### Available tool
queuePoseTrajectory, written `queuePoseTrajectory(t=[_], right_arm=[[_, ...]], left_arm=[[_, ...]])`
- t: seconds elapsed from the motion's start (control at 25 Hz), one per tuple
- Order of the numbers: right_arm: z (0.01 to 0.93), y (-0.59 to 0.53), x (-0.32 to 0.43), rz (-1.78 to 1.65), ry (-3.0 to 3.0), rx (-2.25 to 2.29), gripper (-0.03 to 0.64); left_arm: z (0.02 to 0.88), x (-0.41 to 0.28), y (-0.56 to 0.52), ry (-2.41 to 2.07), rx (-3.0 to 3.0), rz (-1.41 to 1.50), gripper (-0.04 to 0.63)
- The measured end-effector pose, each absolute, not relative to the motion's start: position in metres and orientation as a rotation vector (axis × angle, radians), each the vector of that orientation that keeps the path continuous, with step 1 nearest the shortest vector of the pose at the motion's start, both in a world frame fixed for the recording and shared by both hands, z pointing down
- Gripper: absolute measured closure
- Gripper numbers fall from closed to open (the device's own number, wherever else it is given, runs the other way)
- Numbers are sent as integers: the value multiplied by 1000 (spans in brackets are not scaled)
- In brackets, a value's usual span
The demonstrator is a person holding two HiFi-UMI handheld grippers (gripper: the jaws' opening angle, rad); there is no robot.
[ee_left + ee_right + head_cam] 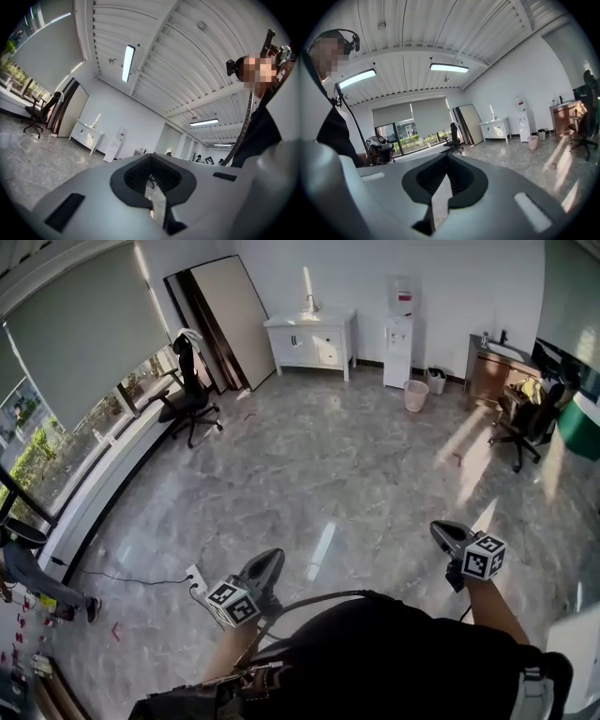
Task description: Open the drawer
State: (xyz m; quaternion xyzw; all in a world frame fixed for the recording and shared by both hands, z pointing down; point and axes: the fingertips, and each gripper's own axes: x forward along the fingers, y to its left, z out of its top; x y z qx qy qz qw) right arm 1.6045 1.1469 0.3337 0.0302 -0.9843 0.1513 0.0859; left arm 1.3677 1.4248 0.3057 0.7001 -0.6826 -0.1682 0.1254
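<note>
A white cabinet with drawers point(314, 341) stands against the far wall, well across the room from both grippers. It also shows small in the left gripper view, the cabinet point(88, 135), and in the right gripper view, the cabinet point(496, 128). My left gripper point(272, 562) is held low in front of the body, its jaws together and nothing between them. My right gripper point(444, 532) is out to the right, shut and empty. The left gripper point(151, 159) and the right gripper point(447, 158) both point level across the bare marble floor.
A water dispenser point(400, 337) and a pink bin point(415, 395) stand right of the cabinet. A black office chair point(188, 396) is by the window at left. Another chair point(528, 421) and a brown cabinet point(491, 372) are at right. A power strip with its cable point(195, 578) lies on the floor.
</note>
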Motion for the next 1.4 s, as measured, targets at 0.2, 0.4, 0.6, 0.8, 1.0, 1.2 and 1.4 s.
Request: queuePoseTrajectory(t=[0.2,0.4,0.6,0.8,1.0,1.2,1.4], right_arm=[[304,1129,1523,419,-2964,172,615],[304,1121,1451,404,-2983,168,615],[312,1101,1404,409,-2960,148,615],[322,1079,1361,413,-2950,95,615],[324,1036,1318,394,-2954,-40,615],[320,955,1268,422,-2941,-127,615],[295,874,1212,354,-2980,-263,615]], left_arm=[[289,1276,1404,-1925,2103,-477,595],[289,1204,1393,-1927,2143,-462,595],[290,1159,1378,-1955,2102,-490,595],[307,1130,1370,-1979,2069,-531,595],[305,1111,1328,-2048,2029,-499,595],[285,1083,1273,-2162,1964,-531,595],[265,1058,1216,-2302,1885,-510,595]])
